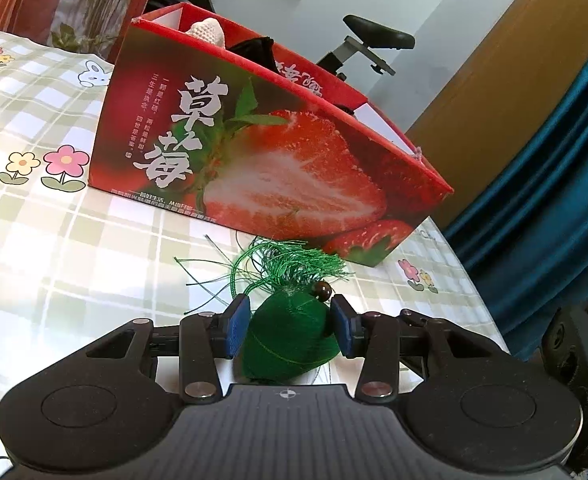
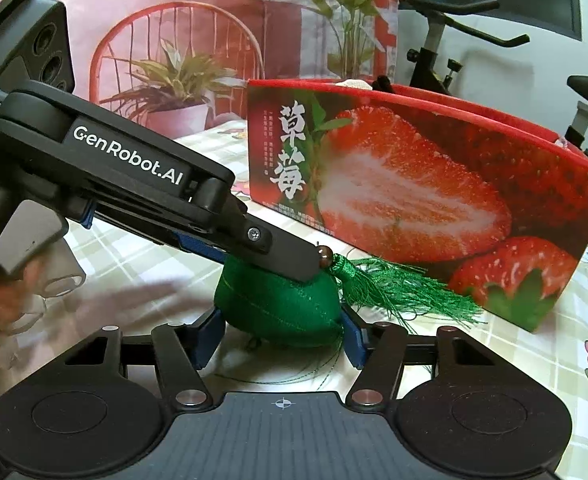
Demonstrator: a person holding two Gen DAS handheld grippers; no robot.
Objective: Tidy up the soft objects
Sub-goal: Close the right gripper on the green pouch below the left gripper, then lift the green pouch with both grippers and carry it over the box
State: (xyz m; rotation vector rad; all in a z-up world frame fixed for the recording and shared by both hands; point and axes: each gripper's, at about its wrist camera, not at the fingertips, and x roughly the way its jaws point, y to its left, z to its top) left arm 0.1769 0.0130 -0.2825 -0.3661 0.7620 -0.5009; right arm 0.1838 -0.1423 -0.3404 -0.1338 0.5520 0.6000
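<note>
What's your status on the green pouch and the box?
Left gripper shut on green pouch on the table. Right gripper straddling pouch, contact unclear. Strawberry box just behind, open-topped, already holding items. Tassel trailing toward box; nothing blocking.

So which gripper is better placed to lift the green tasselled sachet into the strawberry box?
Probably the left. The left gripper already clamps the green sachet between its pads, facing the strawberry box. The right gripper only brackets the sachet low down; firm contact isn't clear.
</note>
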